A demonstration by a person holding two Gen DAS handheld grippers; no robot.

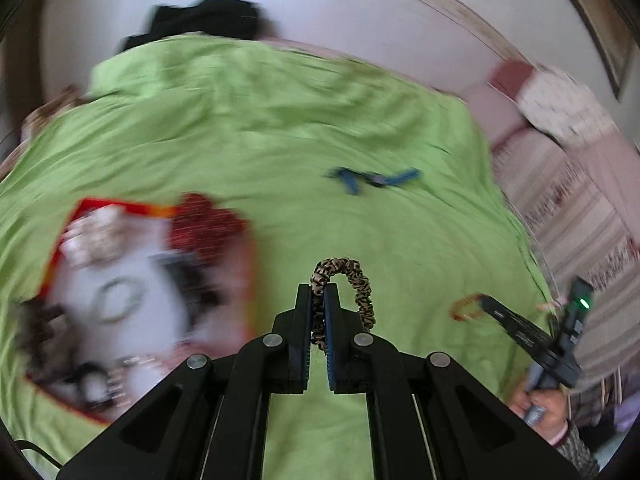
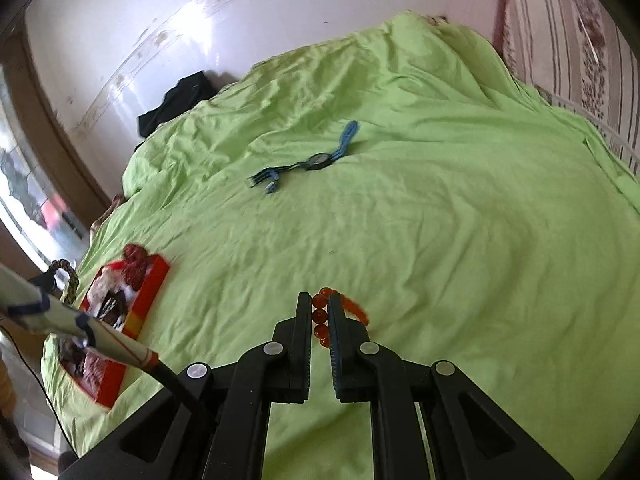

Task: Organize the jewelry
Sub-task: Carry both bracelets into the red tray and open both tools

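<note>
My left gripper (image 1: 318, 294) is shut on a leopard-print scrunchie (image 1: 352, 280), whose loop sticks up and to the right of the fingers above the green bedspread (image 1: 280, 120). My right gripper (image 2: 320, 302) is shut on an orange bead bracelet (image 2: 320, 316); its beads curl out to the right. In the left wrist view the right gripper (image 1: 476, 300) appears at the right edge with the orange bracelet (image 1: 460, 310). A red-rimmed jewelry box (image 1: 248, 264) (image 2: 148, 292) with several pieces inside lies to the left, blurred. A blue watch (image 2: 316, 160) (image 1: 376, 178) lies flat farther out on the bed.
A black garment (image 2: 176, 100) lies at the bed's far edge by the white wall. A striped pink cover (image 2: 560, 40) and a pillow (image 1: 560, 104) border the bed on the right. A hand (image 1: 536, 404) holds the right gripper's handle. A cable (image 2: 40, 384) runs down at the left.
</note>
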